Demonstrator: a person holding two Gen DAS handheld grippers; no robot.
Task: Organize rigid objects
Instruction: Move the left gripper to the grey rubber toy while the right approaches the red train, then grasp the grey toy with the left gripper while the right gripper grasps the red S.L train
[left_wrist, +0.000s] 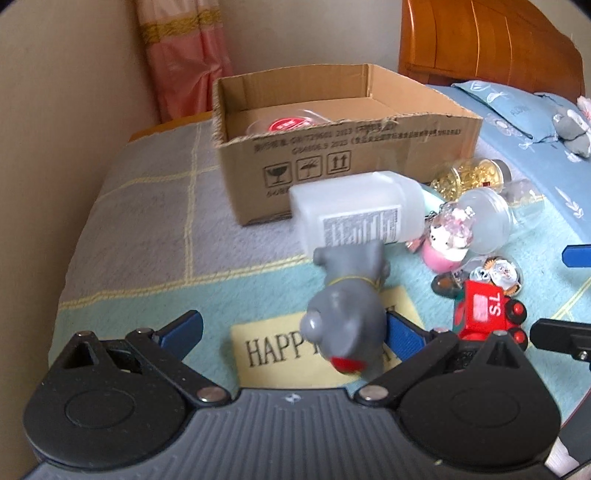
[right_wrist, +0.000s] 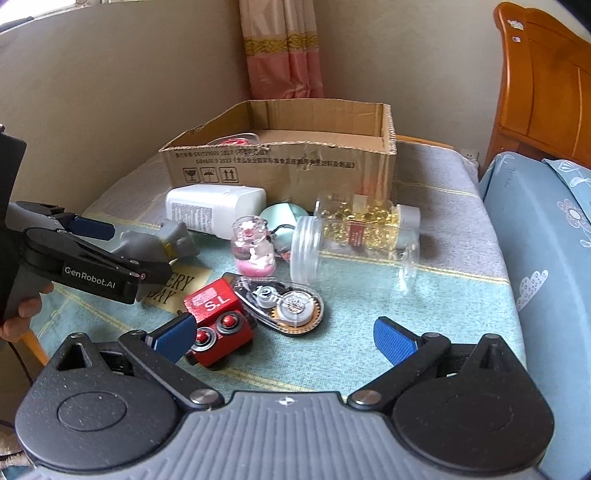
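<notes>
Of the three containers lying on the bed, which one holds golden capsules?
The clear bottle with the silver cap, nearest the pillow. The white bottle is opaque; the wide clear jar looks empty.

Plain beige walls (right_wrist: 110, 92) meet in a far corner, where a pink curtain (right_wrist: 284, 59) with a gold patterned band hangs. On the right stands an orange wooden headboard (right_wrist: 546, 85), with a light blue pillow (right_wrist: 543, 229) bearing white flower prints just below it. The surface wears a grey and teal blanket (left_wrist: 147, 221) crossed by yellow lines. Soft daylight fills the room.
</notes>
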